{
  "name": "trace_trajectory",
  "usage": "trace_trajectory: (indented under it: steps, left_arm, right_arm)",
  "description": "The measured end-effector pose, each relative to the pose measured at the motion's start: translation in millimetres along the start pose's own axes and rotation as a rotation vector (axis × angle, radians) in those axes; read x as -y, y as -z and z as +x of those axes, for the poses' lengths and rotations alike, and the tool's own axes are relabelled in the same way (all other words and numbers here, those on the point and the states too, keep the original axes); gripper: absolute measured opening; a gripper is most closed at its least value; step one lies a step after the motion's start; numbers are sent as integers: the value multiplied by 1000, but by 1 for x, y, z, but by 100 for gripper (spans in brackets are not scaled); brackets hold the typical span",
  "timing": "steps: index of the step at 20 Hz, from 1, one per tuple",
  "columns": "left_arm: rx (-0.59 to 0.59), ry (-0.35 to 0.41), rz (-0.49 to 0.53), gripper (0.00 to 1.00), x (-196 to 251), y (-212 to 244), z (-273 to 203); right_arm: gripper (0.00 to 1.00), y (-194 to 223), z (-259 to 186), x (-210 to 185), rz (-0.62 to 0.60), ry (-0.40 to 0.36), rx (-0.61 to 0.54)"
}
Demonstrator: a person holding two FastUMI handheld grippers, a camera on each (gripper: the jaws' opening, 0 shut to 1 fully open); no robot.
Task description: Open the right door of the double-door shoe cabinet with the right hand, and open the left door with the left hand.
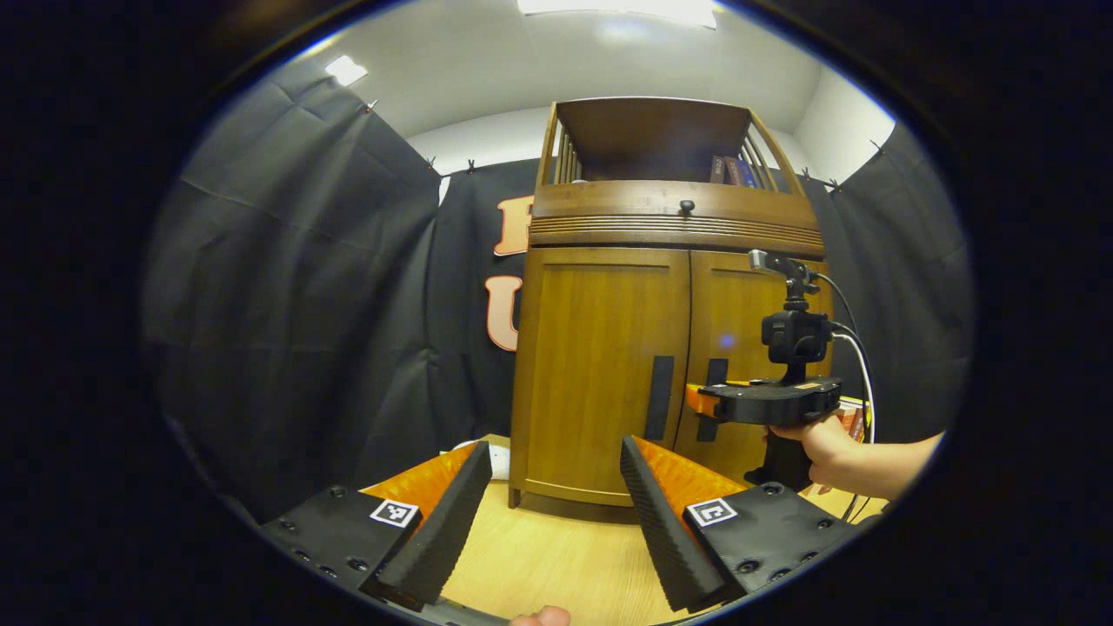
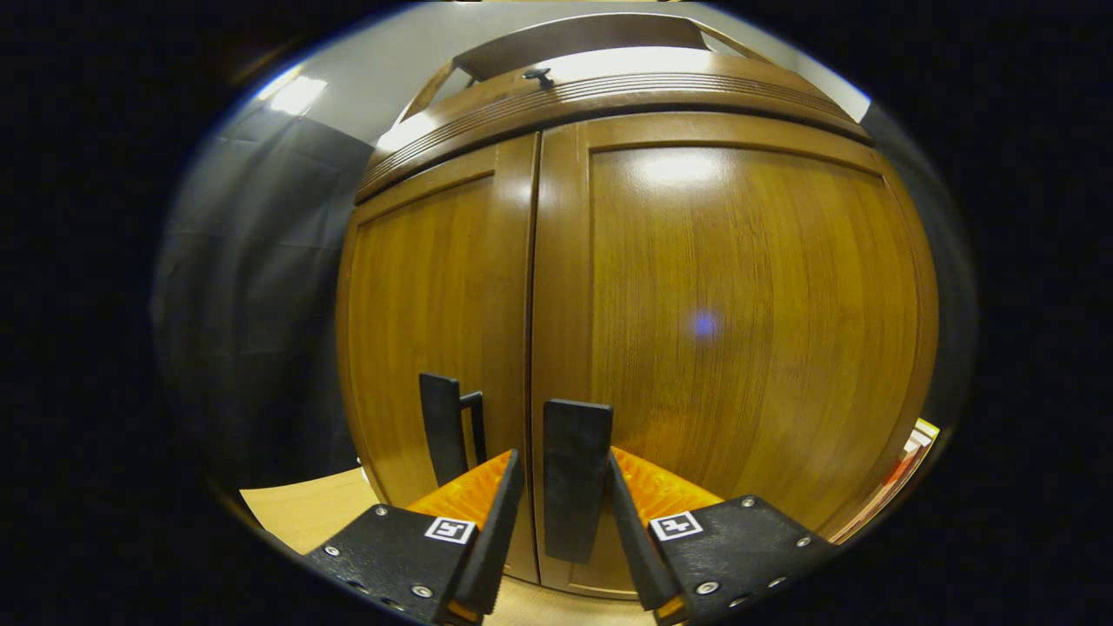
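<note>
In the left gripper view, the left gripper (image 1: 548,513) hung well back, fingers apart, both cabinet doors (image 1: 609,374) shut. In the right gripper view, the right gripper (image 2: 565,522) straddled the right handle (image 2: 574,478); clamping uncertain, nothing opened.

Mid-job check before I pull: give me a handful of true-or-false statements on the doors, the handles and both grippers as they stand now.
1. Both cabinet doors are closed. True: right door and left door meet at the seam.
2. The right gripper has its fingers either side of the right door handle. True.
3. The left gripper is shut on the left door handle. False: it is open, back from the cabinet.
4. The drawer knob sits below the doors. False: above them.
5. The cabinet's top shelf holds books. True.
</note>
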State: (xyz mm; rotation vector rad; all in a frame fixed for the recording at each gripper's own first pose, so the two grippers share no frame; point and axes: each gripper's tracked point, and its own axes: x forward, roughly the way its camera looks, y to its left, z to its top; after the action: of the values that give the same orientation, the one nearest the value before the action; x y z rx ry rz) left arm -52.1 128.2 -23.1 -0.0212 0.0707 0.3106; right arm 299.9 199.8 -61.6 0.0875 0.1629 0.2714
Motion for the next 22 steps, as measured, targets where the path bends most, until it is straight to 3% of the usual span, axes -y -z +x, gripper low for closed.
trace_trajectory:
  steps: [2, 3, 4, 5, 8, 9, 10, 12, 16, 20, 22]
  left_arm:
    - [0, -18, 4, 93, -8, 1, 3]
    - [-3, -18, 4, 99, -8, 2, 5]
    - [-4, -17, 6, 97, -8, 2, 6]
    - [-2, -13, 9, 95, -7, 0, 7]
    - [6, 10, 13, 93, 2, -2, 9]
    - [7, 19, 13, 99, 6, -3, 10]
    - [10, 26, 11, 94, 8, -3, 11]
    - [12, 41, 5, 93, 16, -2, 9]
    - [6, 76, -2, 96, 32, 0, 9]
    - [-8, 119, -10, 94, 52, 5, 12]
    - [-13, 144, -17, 94, 63, 5, 14]
  right_arm:
    - [36, 0, 1, 2, 5, 16, 27]
    - [39, 1, -1, 2, 9, 18, 29]
    - [27, -1, -2, 2, 16, 16, 34]
    - [30, 1, -1, 3, 22, 12, 28]
    - [23, 1, -6, 2, 0, -1, 24]
    - [21, 2, -13, 0, -8, -14, 18]
    - [20, 1, -21, -3, -10, -32, 17]
    - [23, 1, -47, -8, 0, -77, 7]
    - [19, -4, -118, -6, 20, -158, 3]
    - [23, -4, -191, 27, 10, -131, -5]
    - [16, -5, -217, 49, -6, -94, -16]
